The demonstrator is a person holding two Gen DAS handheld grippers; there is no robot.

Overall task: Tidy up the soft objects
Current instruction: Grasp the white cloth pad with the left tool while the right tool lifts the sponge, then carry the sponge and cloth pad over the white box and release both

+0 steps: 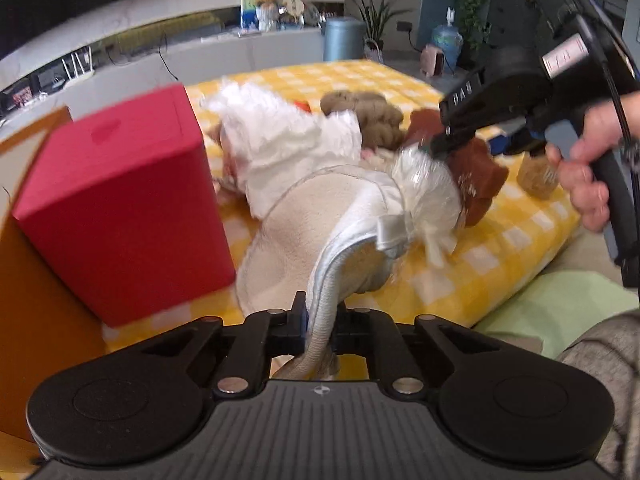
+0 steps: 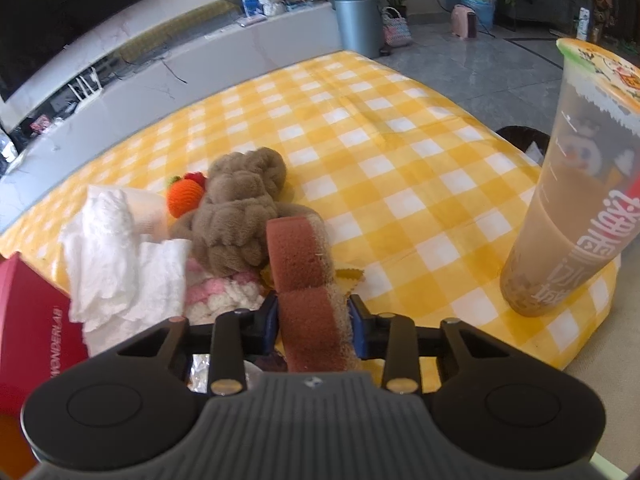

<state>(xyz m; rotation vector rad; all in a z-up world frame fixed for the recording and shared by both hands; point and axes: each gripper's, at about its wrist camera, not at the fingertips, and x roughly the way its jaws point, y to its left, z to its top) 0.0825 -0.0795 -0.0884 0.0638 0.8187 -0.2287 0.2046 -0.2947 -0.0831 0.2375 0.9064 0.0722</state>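
Observation:
A pile of soft things lies on the yellow checked cloth (image 2: 400, 152). My left gripper (image 1: 319, 320) is shut on the rim of a beige cloth hat (image 1: 296, 216) with a pale ribbon, lifting its edge. My right gripper (image 2: 314, 316) is shut on a brown sponge (image 2: 304, 256); in the left wrist view it shows at the right (image 1: 436, 148), over the pile. Beside it lie a brown knotted plush (image 2: 240, 216), crumpled white tissue (image 2: 108, 240), an orange knitted fruit (image 2: 185, 197) and a pink-white knit piece (image 2: 216, 292).
A red box (image 1: 120, 208) stands at the left, against an orange board (image 1: 24, 320). A tall milk-tea cup (image 2: 568, 200) stands at the cloth's right edge. A small tan plush (image 1: 536, 178) lies by the hand. Beyond are a TV bench and a grey bin (image 2: 356, 20).

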